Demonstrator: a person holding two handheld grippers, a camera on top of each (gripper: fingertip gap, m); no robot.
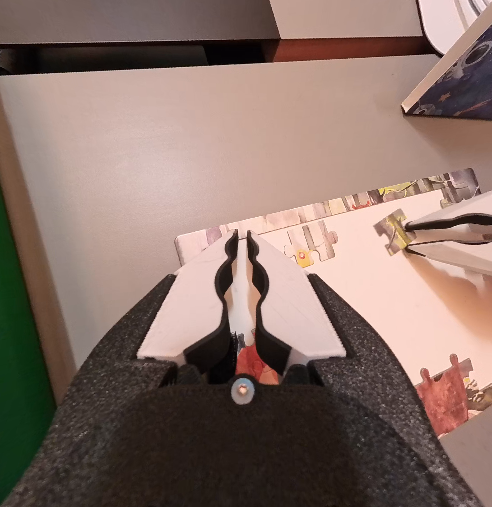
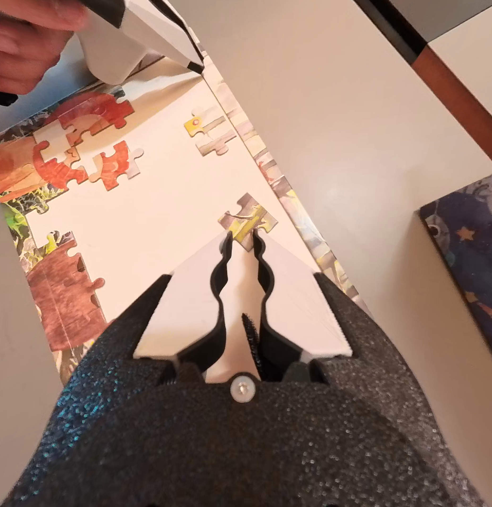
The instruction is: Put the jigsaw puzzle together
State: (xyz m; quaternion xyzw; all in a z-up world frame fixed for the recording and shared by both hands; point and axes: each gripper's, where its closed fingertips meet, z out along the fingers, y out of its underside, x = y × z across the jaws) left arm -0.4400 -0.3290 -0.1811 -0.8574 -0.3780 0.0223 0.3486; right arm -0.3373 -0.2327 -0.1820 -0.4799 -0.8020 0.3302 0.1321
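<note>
The right gripper (image 2: 242, 233) pinches a thin, light green-and-grey cardboard puzzle piece (image 2: 247, 219) by its near edge — flimsy, easily bent; the left gripper (image 1: 241, 232) sits nearly closed, empty.

The blue box (image 1: 464, 82) is cut off by the right edge in both views; the hand (image 2: 25, 46) is blurred and cropped at the top left; the right gripper (image 2: 242, 233) covers the near corner of the yellow-green piece (image 2: 247, 216) (grip unclear).
</note>
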